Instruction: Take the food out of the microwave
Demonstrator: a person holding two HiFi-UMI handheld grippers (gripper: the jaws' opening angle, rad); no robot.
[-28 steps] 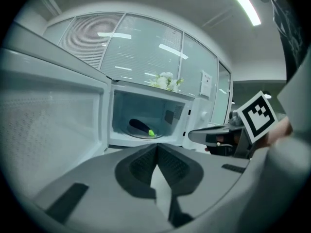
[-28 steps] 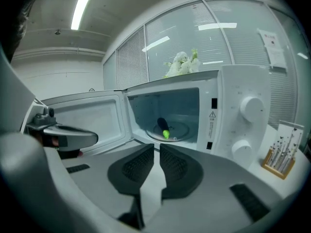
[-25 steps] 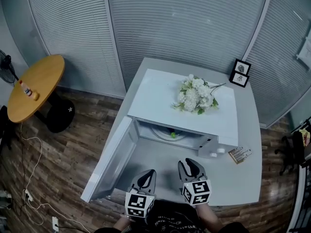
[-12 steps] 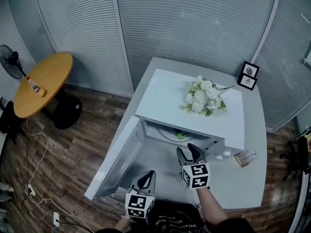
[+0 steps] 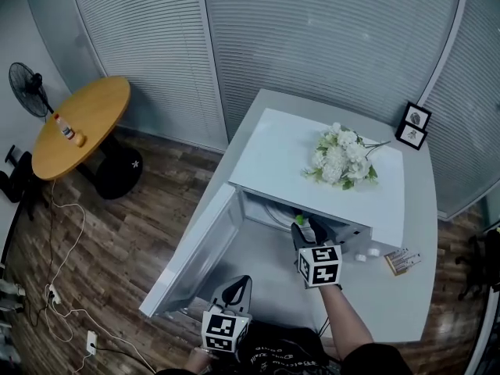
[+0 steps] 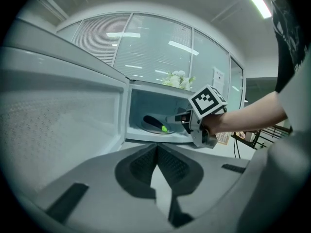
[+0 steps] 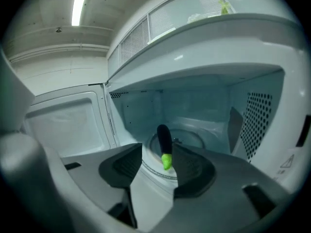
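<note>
A white microwave stands on a grey table with its door swung open to the left. On the round turntable inside lies a dark eggplant with a bright green stem end; it also shows in the left gripper view. My right gripper reaches into the oven's mouth. Its jaws have just been opening and now stand open, with the green end in the gap and no pad touching it. My left gripper hangs back in front of the door, shut and empty.
White flowers lie on the microwave's top. Two small picture frames stand at the table's far right corner, and a small printed box lies right of the oven. A round wooden table, a fan and floor cables are to the left.
My right gripper has moved forward from the table's front to the microwave opening and its jaws have spread. The left gripper has stayed near the front edge.
</note>
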